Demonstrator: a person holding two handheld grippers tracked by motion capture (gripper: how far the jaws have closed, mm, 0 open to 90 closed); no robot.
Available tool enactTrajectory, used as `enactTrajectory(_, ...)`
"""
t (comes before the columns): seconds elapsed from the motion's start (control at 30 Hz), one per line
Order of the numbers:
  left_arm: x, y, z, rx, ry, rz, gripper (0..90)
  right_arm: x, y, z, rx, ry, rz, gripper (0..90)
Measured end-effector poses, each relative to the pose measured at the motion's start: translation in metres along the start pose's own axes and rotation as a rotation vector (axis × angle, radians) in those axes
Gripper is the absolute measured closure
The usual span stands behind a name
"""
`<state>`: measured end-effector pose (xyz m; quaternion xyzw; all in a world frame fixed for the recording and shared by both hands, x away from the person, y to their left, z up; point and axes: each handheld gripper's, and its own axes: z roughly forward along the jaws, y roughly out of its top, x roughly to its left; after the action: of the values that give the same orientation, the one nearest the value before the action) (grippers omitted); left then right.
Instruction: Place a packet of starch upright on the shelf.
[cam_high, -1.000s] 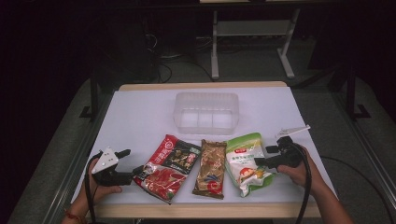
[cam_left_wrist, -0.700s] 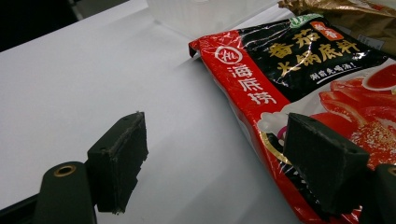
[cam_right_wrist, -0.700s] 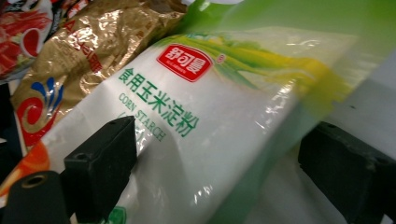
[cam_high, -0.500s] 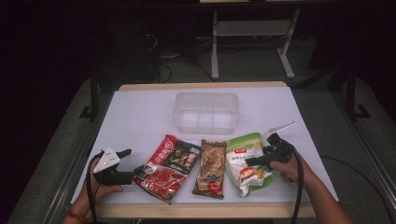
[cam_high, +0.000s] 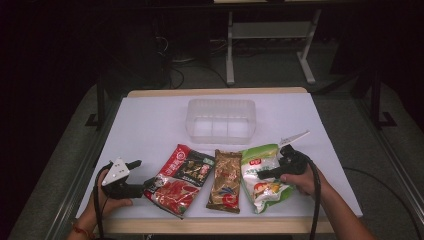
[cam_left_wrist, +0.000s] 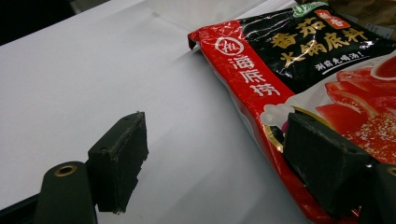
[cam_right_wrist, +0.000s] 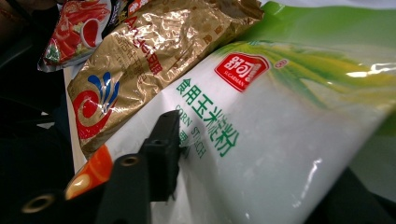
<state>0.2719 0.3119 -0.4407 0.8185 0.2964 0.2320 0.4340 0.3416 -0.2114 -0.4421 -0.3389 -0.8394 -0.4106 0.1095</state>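
White worktop (cam_high: 150, 125) with a wooden edge showing along the front and back. Sitting on it toward the back is a clear plastic container (cam_high: 221, 120) with compartments, well apart from the rest. In a row nearer the front – a red and black hotpot base packet (cam_high: 181, 179), a gold foil packet (cam_high: 226, 181) just beside it, then a green and white corn starch bag (cam_high: 261, 175) overlapping the gold one's edge in the right gripper view. Behind the worktop it's dark – a white metal stand (cam_high: 270, 30) and some cables (cam_high: 190, 75) on the floor.
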Motion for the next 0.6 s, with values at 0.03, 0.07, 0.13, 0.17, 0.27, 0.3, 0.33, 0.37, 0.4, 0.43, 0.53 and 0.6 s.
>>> enactTrajectory(0.03, 0.000, 0.000, 0.000, 0.000, 0.000, 0.000, 21.8, 0.000, 0.000, 0.000, 0.000, 0.000, 0.000, 56.5)
enactTrajectory(0.07, 0.000, 0.000, 0.000, -0.001, 0.001, 0.000, 21.8, 0.003, 0.000, -0.001, -0.006, -0.010, -0.021, 62.9)
enactTrajectory(0.13, 0.000, 0.000, 0.000, -0.002, 0.004, 0.002, 21.8, 0.005, 0.001, -0.002, -0.009, -0.018, -0.030, 64.9)
enactTrajectory(0.17, 0.000, 0.000, 0.000, 0.001, 0.004, 0.003, 21.8, 0.006, 0.001, -0.002, -0.011, -0.024, -0.043, 66.5)
enactTrajectory(0.27, 0.000, -0.001, 0.001, 0.004, -0.003, -0.005, 22.3, 0.013, 0.001, -0.003, -0.022, -0.058, -0.065, 70.6)
enactTrajectory(0.3, 0.000, -0.001, 0.000, 0.006, -0.004, -0.004, 22.3, 0.016, 0.001, -0.003, -0.026, -0.069, -0.078, 72.0)
enactTrajectory(0.33, 0.000, -0.001, 0.000, 0.006, -0.004, -0.005, 22.4, 0.019, 0.002, -0.004, -0.031, -0.079, -0.095, 73.6)
enactTrajectory(0.37, 0.001, -0.001, 0.000, 0.006, -0.006, -0.006, 22.4, 0.023, 0.002, -0.006, -0.035, -0.096, -0.110, 75.0)
enactTrajectory(0.4, 0.001, -0.001, 0.000, 0.006, -0.006, -0.006, 22.4, 0.024, 0.002, -0.006, -0.036, -0.102, -0.116, 76.4)
enactTrajectory(0.43, 0.001, -0.001, -0.001, 0.006, -0.007, -0.006, 22.4, 0.024, 0.002, -0.006, -0.036, -0.102, -0.116, 76.4)
enactTrajectory(0.53, 0.001, -0.001, -0.001, 0.003, -0.008, -0.009, 22.4, 0.026, 0.001, -0.009, -0.039, -0.110, -0.119, 77.5)
enactTrajectory(0.6, 0.001, -0.001, -0.001, 0.004, -0.008, -0.008, 22.4, 0.029, 0.000, -0.012, -0.044, -0.120, -0.128, 79.0)
